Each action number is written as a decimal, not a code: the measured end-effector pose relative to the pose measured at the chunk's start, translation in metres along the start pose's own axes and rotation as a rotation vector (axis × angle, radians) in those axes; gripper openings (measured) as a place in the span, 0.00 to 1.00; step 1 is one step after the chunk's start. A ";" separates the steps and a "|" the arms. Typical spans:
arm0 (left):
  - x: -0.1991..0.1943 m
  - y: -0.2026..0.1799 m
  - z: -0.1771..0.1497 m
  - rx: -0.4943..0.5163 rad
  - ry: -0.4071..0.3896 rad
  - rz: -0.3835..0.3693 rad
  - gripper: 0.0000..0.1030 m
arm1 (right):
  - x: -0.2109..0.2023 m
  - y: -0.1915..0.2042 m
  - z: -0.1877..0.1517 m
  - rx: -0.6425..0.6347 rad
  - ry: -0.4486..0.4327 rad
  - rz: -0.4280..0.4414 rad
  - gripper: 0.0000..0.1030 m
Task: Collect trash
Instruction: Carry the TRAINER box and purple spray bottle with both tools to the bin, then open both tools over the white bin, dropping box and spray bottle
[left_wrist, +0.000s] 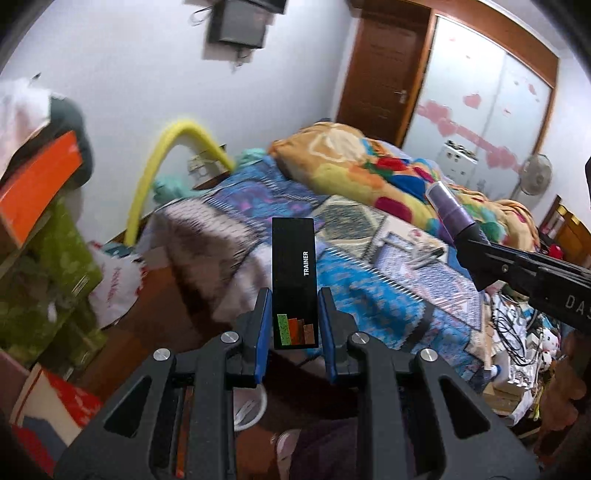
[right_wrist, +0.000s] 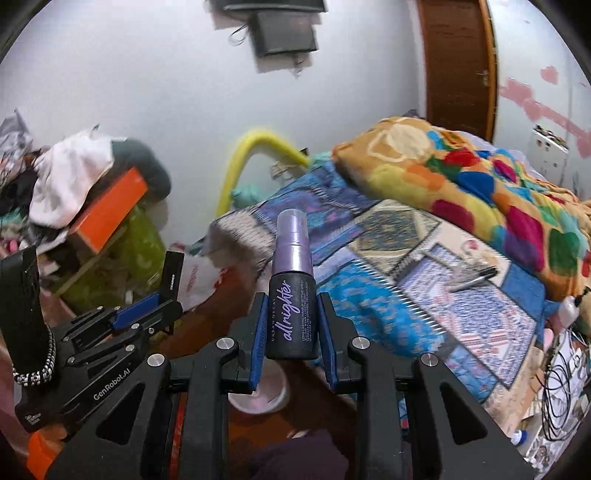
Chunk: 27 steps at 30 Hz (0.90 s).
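My left gripper (left_wrist: 294, 306) is shut on a flat black box (left_wrist: 293, 273) marked "TRAINER", held upright above the floor beside the bed. It also shows in the right wrist view (right_wrist: 173, 275). My right gripper (right_wrist: 291, 314) is shut on a small black and purple spray bottle (right_wrist: 291, 291) labelled "all nighter", held upright. The bottle also shows in the left wrist view (left_wrist: 448, 206), at the right, held by the right gripper's black body. Both grippers are side by side, left of the bed.
A bed with a patterned blue cover (right_wrist: 388, 295) and a colourful blanket (right_wrist: 461, 173) fills the right. A pen (right_wrist: 476, 278) lies on it. A cluttered shelf with an orange box (right_wrist: 110, 210) stands at the left. A white round container (right_wrist: 258, 397) sits on the brown floor below.
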<state>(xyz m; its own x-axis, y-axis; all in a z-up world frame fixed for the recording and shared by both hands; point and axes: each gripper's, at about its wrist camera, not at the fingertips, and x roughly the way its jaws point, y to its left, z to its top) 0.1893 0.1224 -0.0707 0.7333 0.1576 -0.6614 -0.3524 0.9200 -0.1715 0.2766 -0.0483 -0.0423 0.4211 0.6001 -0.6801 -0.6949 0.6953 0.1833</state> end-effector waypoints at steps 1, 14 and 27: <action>0.000 0.008 -0.004 -0.012 0.006 0.011 0.23 | 0.004 0.007 -0.002 -0.010 0.011 0.010 0.23; 0.037 0.109 -0.075 -0.197 0.183 0.133 0.23 | 0.114 0.081 -0.038 -0.114 0.284 0.134 0.23; 0.116 0.155 -0.122 -0.326 0.394 0.131 0.23 | 0.225 0.101 -0.065 -0.105 0.568 0.209 0.24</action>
<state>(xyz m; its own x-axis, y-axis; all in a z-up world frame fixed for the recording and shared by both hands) 0.1490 0.2391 -0.2629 0.4188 0.0595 -0.9061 -0.6353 0.7322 -0.2456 0.2633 0.1316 -0.2228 -0.0869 0.3953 -0.9144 -0.7953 0.5253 0.3026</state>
